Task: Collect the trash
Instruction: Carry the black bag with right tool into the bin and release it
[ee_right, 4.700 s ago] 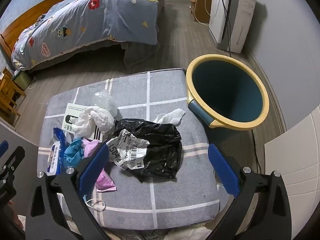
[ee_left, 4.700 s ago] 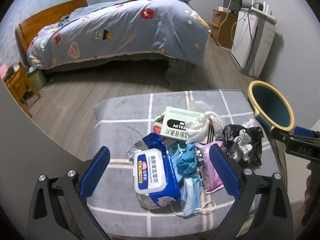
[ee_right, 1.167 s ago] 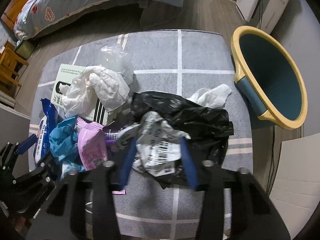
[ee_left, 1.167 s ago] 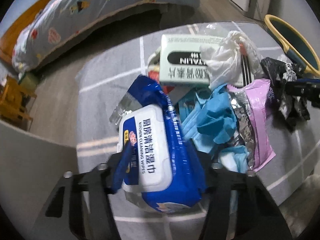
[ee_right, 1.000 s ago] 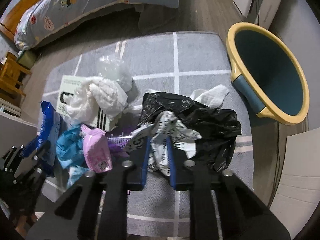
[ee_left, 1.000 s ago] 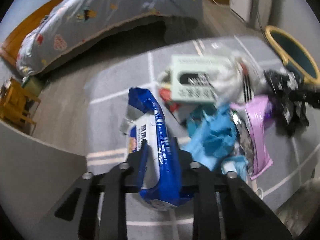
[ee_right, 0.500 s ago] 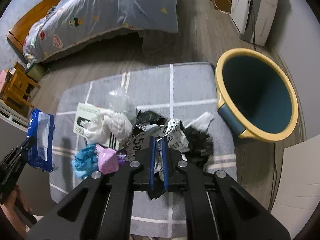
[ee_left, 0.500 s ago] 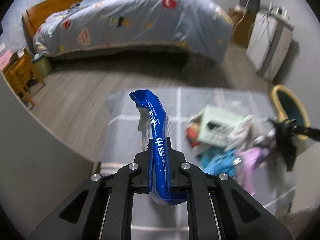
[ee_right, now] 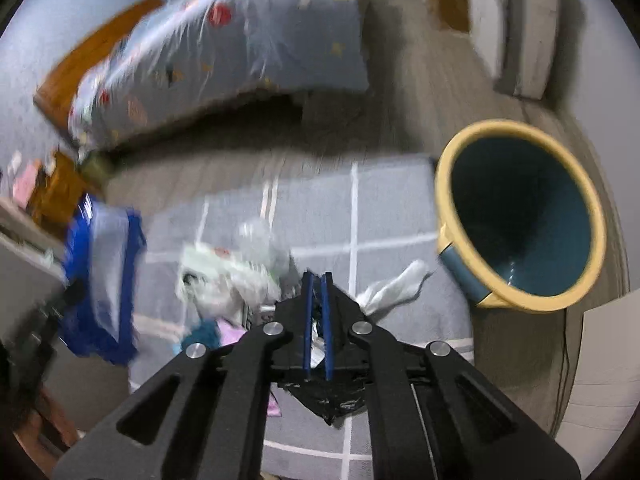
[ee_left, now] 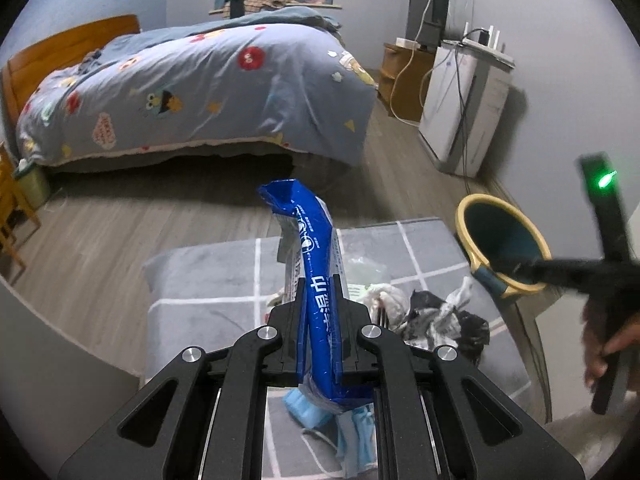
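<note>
Our left gripper clamps the blue wipes pack, raised above the grey cushion. Our right gripper pinches the black bag with crumpled paper; the yellow-rimmed bin stands to its right.

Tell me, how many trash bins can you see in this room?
1. A yellow-rimmed teal bin stands on the floor at the right edge of the grey cushion that holds the litter. Others could be hidden outside these views.
</note>
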`<state>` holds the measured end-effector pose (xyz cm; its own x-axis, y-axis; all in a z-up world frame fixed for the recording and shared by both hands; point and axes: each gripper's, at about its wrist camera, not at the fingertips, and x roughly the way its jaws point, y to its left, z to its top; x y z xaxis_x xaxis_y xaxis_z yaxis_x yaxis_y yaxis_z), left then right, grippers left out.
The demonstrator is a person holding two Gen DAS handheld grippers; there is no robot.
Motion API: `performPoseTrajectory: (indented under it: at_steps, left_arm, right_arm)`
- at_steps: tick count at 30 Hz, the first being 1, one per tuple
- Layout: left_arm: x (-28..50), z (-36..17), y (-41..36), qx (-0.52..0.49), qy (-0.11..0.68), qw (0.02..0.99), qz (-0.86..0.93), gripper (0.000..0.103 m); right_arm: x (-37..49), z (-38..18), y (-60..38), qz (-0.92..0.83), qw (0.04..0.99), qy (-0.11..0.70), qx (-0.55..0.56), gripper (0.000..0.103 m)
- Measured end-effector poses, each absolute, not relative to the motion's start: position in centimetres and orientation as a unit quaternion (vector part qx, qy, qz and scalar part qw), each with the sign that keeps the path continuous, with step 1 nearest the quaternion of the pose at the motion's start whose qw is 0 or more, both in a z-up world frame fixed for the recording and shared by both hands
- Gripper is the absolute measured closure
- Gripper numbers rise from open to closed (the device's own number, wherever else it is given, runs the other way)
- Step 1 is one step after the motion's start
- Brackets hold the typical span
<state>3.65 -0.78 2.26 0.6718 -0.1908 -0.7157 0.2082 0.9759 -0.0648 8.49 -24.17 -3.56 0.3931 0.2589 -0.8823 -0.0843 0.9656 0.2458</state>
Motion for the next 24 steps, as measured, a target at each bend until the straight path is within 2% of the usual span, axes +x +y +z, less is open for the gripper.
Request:
performPoseTrajectory:
  at_steps: [2, 3, 4, 11, 13, 14, 15, 17, 18, 20, 21, 24]
  left_arm:
    - [3.8, 2.0, -0.7, 0.006, 0.392, 0.913, -0.11, 0.092]
    - [3.8, 1.9, -0.5, 0.005, 0.393, 0.913, -0.11, 0.092]
    - [3.9, 1.8, -0.4, 0.006, 0.394, 0.913, -0.11, 0.092]
    - [4.4, 0.9, 0.4, -0.008, 0.406, 0.907, -0.113, 0.092]
    - [4.3, 0.9, 0.4, -0.007, 0.405, 0.907, -0.114, 0.092]
    - [4.3, 0.8, 0.5, -0.005, 0.404, 0.908, -0.114, 0.092]
    - [4.3, 0.8, 0.6, -0.005, 0.404, 0.908, -0.114, 0.092]
    - [4.3, 0.8, 0.7, -0.01, 0.406, 0.907, -0.113, 0.092]
    - [4.3, 0.8, 0.8, -0.011, 0.406, 0.907, -0.113, 0.092]
    - [4.3, 0.9, 0.7, -0.007, 0.405, 0.907, -0.113, 0.092]
    - [4.2, 0.9, 0.7, -0.004, 0.403, 0.908, -0.112, 0.092]
    - [3.9, 1.2, 0.6, 0.001, 0.397, 0.911, -0.115, 0.092]
  right_arm:
    - [8.6, -5.4, -22.9, 0.12, 0.812, 0.568, 0.063, 0.068]
    - [8.5, -6.2, -22.3, 0.123, 0.804, 0.579, 0.054, 0.04]
    - [8.4, -6.9, -21.5, 0.127, 0.798, 0.587, 0.038, 0.025]
    - [8.3, -11.3, -18.2, 0.115, 0.769, 0.626, -0.056, 0.006]
    - [8.4, -12.1, -18.0, 0.11, 0.769, 0.624, -0.086, 0.008]
    - [8.5, -12.3, -18.1, 0.11, 0.767, 0.625, -0.092, 0.011]
    - [8.6, -12.5, -18.1, 0.109, 0.766, 0.627, -0.087, 0.027]
    - [8.8, -12.3, -18.6, 0.108, 0.766, 0.631, -0.058, 0.041]
    - [8.9, -12.0, -18.8, 0.113, 0.766, 0.631, -0.046, 0.064]
    - [9.1, -11.3, -19.4, 0.105, 0.771, 0.627, -0.035, 0.071]
    - [9.3, -10.9, -19.7, 0.107, 0.772, 0.626, -0.02, 0.079]
    - [9.6, -9.2, -20.5, 0.11, 0.778, 0.618, 0.012, 0.082]
